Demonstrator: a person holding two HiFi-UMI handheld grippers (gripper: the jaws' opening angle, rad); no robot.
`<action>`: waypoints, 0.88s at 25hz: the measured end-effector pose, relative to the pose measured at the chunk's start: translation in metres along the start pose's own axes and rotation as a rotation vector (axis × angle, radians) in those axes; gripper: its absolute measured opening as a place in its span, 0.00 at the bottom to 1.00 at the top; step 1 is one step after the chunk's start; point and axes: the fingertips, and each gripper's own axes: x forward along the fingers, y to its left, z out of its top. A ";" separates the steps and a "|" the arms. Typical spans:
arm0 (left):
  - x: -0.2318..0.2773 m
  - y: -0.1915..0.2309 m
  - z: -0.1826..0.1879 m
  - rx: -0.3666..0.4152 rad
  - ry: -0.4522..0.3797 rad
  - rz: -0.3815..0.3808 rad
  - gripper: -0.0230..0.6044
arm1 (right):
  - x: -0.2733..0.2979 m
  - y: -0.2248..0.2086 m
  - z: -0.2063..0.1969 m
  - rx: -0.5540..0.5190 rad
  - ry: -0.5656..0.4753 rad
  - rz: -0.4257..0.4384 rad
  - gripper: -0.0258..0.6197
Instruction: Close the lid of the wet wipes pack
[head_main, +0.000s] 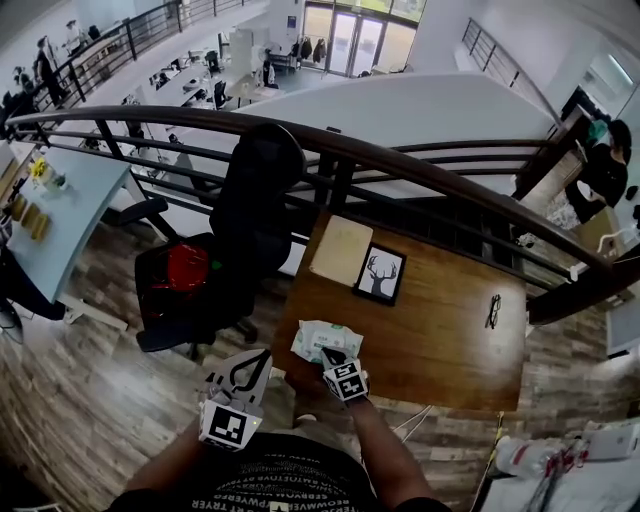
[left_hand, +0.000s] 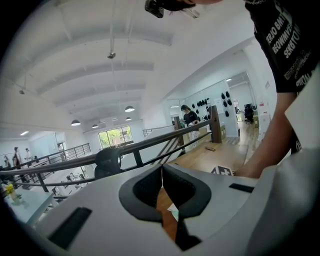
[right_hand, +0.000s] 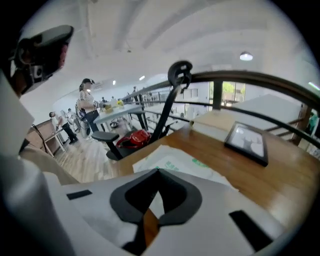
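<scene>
Escaping left tongs' (left_hand: 161, 169) camera: deer picture (head_main: 380, 273)

Just ahead of the right gripper (head_main: 330, 357), whose jaws are shut, the soft white wet wipes pack (head_main: 322, 338) blocks the way on the brown wooden bench (head_main: 440, 340). Past the pack the wood runs bare up to a pale beige flat board (head_main: 341, 250) and a black-framed deer picture (head_main: 380, 274). Right of these jaws the surface is open as far as what look like black spectacles (head_main: 493, 310). The left gripper (head_main: 252, 368) hangs off the bench's edge, jaws together, with a black office chair (head_main: 235, 220) near ahead. A dark curved metal railing (head_main: 420, 170) closes the far side.
</scene>
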 end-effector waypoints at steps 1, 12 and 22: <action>-0.002 -0.001 0.004 -0.001 -0.007 0.001 0.08 | -0.014 0.001 0.010 -0.006 -0.071 -0.020 0.06; -0.015 0.011 0.044 -0.058 -0.050 0.014 0.08 | -0.231 -0.014 0.084 0.100 -0.449 -0.232 0.06; -0.022 0.001 0.105 -0.065 -0.174 -0.024 0.08 | -0.354 -0.004 0.161 -0.083 -0.560 -0.361 0.06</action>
